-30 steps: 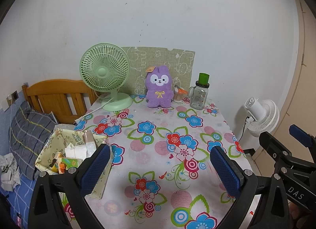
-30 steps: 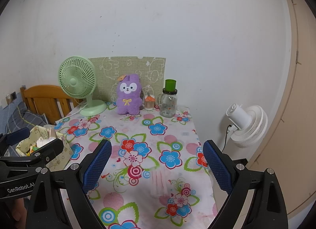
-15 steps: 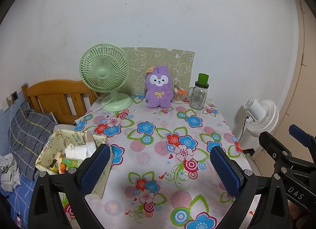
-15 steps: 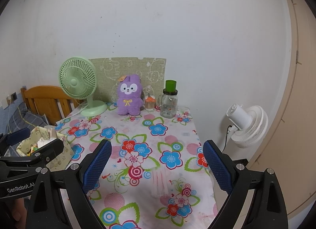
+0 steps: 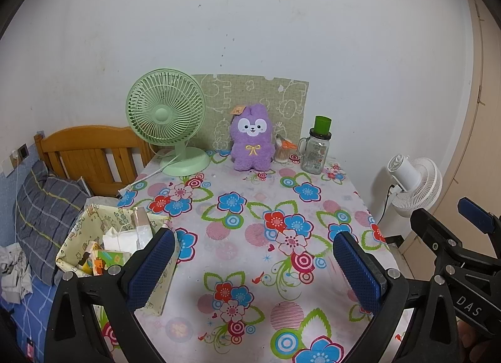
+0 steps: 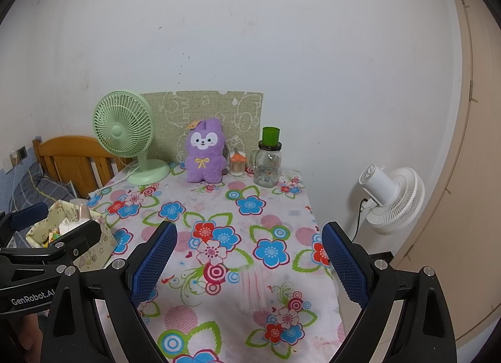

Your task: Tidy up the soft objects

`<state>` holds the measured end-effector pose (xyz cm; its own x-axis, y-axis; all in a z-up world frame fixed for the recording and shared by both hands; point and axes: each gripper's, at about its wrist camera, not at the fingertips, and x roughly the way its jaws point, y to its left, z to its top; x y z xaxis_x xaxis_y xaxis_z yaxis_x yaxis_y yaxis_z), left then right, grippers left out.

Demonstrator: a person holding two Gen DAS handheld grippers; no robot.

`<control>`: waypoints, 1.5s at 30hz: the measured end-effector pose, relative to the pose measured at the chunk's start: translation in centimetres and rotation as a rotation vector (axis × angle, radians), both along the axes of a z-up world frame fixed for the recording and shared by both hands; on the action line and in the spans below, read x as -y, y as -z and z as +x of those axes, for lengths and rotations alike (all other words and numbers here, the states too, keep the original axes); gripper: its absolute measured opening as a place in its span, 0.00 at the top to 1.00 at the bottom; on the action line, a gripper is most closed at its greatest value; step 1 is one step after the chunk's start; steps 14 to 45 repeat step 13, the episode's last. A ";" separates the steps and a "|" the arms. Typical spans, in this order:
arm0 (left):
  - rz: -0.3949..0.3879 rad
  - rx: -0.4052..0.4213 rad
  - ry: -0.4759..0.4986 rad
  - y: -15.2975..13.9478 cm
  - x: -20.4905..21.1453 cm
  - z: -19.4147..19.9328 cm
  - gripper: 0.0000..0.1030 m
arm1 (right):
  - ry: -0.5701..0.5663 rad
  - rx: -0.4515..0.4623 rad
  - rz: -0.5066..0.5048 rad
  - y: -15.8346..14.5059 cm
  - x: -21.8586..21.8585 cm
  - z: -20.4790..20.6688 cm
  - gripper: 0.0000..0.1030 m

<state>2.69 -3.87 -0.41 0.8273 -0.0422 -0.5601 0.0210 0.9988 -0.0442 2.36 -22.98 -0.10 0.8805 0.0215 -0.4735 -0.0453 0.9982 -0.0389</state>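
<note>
1. The left gripper (image 5: 250, 266) is sitting at the bottom of the left wrist view with its blue-padded fingers (image 5: 150, 269) spread wide and grasping nothing; the right gripper (image 6: 249, 264) is sitting at the bottom of the right wrist view, likewise released and empty.
2. The fluffy purple plush rabbit with a yellow bow (image 5: 250, 140) is standing upright at centre frame, at the far edge of the table under the floral plastic tablecloth (image 5: 250, 237); it is resting against the green patterned foam mat (image 5: 281, 100) on the wall; both grippers are hovering well apart from it.
3. The mint-green round desk fan (image 5: 167, 125) is standing just to the left of the plush; the small clear cotton-swab pot with an orange lid (image 5: 283, 151) is standing just beside its right flank, and the glass handled jar with a green cap (image 5: 316, 150) is standing further right.
4. The pale yellow printed fabric bin (image 5: 78, 237) is hanging at lower left, already holding packets; judged, it is the likely destination.
5. Risks, judged: a wide-open approach is likely to be clipping the swab pot or jar, toppling them; a shallow pinch on the compressible fur is likely to be slipping during the lift; the fan cord (image 5: 153, 172) is lying across the transfer path and could be snagging.
</note>
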 end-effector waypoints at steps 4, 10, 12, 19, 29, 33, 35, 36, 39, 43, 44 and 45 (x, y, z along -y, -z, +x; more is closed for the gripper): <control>-0.002 0.001 0.000 0.0 0.0 0.0 0.01 | 0.000 0.001 0.000 0.0 0.0 0.1 0.07; 0.003 -0.003 0.000 -0.1 0.2 0.2 0.01 | 0.004 0.000 0.007 0.0 0.2 0.0 0.07; -0.005 -0.009 -0.002 0.1 0.1 0.3 0.01 | -0.002 0.000 0.001 0.0 0.1 0.0 0.07; -0.008 -0.012 -0.002 0.1 0.0 0.4 0.01 | -0.002 0.000 -0.001 0.0 0.1 0.0 0.07; -0.008 -0.012 -0.002 0.1 0.0 0.4 0.01 | -0.002 0.000 -0.001 0.0 0.1 0.0 0.07; -0.008 -0.012 -0.002 0.1 0.0 0.4 0.01 | -0.002 0.000 -0.001 0.0 0.1 0.0 0.07; -0.008 -0.012 -0.002 0.1 0.0 0.4 0.01 | -0.002 0.000 -0.001 0.0 0.1 0.0 0.07; -0.008 -0.012 -0.002 0.1 0.0 0.4 0.01 | -0.002 0.000 -0.001 0.0 0.1 0.0 0.07; -0.008 -0.012 -0.002 0.1 0.0 0.4 0.01 | -0.002 0.000 -0.001 0.0 0.1 0.0 0.07; -0.008 -0.012 -0.002 0.1 0.0 0.4 0.01 | -0.002 0.000 -0.001 0.0 0.1 0.0 0.07; -0.008 -0.012 -0.002 0.1 0.0 0.4 0.01 | -0.002 0.000 -0.001 0.0 0.1 0.0 0.07; -0.008 -0.012 -0.002 0.1 0.0 0.4 0.01 | -0.002 0.000 -0.001 0.0 0.1 0.0 0.07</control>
